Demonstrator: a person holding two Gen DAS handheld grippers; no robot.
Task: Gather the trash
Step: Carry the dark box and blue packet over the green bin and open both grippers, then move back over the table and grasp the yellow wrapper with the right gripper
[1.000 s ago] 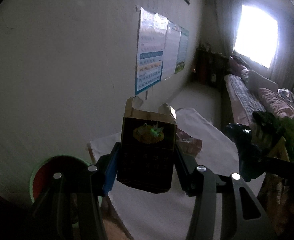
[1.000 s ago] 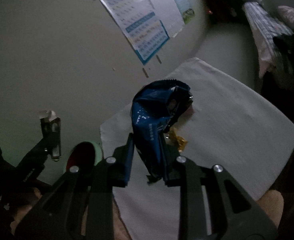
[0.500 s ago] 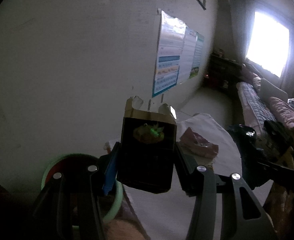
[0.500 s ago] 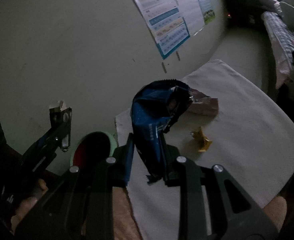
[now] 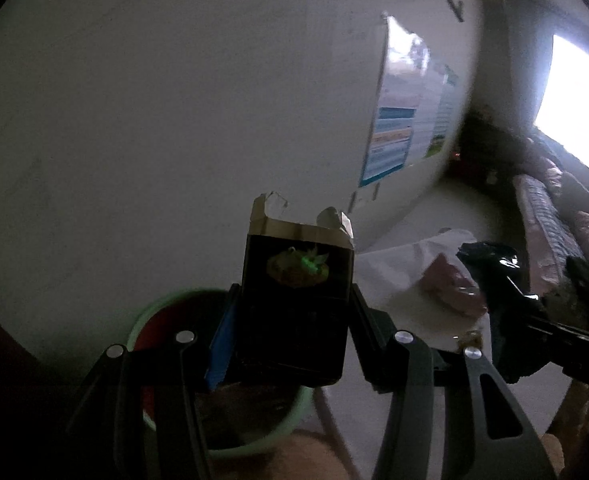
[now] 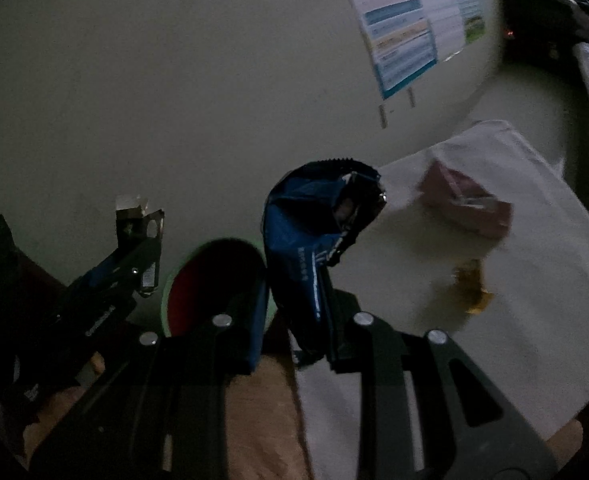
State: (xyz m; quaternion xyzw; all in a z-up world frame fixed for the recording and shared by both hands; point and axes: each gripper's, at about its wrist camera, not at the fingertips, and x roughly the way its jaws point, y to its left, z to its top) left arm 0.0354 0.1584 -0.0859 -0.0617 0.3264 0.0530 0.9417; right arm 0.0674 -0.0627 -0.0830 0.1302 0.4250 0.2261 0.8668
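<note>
Holding, lower centre of each view: left gripper (image 5: 294,332) fingers clamp a dark torn-top carton (image 5: 294,304) by its sides; right gripper (image 6: 294,320) fingers, nearly shut, pinch a blue foil wrapper (image 6: 314,232). Both likely light; carton crushable, foil slippery, so grip low. Green-rimmed bin (image 6: 210,280) just behind. Farther right, white-clothed worktop (image 6: 534,320) bears pink packet (image 6: 466,204), yellow scrap (image 6: 470,292); wall poster (image 6: 406,40) beyond.

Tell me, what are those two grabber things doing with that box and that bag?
A person is tidying up trash with a grabber in each hand. The left gripper is clamped on a dark torn-open carton, and the right gripper pinches a crumpled blue snack bag. Both hang near a green bin. A pink packet and a yellow wrapper lie on the white cloth.
</note>
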